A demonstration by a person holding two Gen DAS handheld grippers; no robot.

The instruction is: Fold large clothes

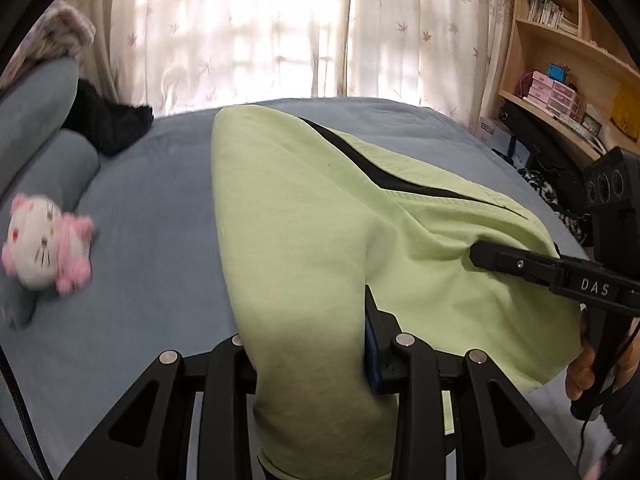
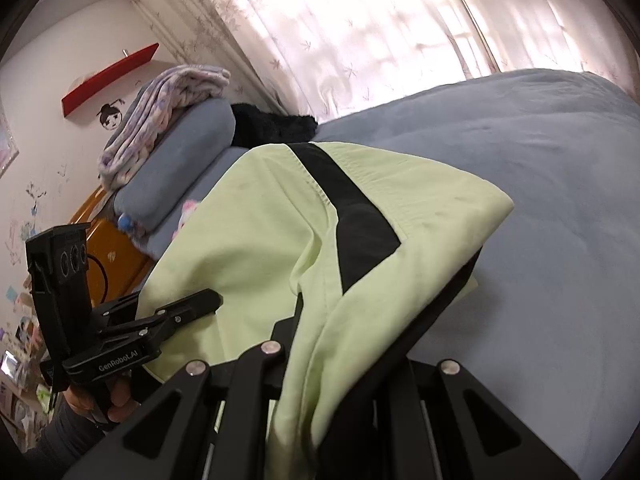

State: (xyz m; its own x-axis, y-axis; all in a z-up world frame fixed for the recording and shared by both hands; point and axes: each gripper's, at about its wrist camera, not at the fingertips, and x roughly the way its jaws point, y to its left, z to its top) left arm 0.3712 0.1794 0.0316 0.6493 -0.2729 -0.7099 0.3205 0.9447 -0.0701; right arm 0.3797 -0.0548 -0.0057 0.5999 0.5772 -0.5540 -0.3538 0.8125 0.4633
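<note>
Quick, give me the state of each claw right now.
Left claw: closed on the light green garment.
Right claw: closed on the same light green garment, at another edge.

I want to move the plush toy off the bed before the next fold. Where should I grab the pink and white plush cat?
Grip the plush cat across its pink body, not the wide white head, coming from above. It lies flat on the blue bedsheet with bare sheet around it, so jaws can straddle the narrower, soft middle, probably.
</note>
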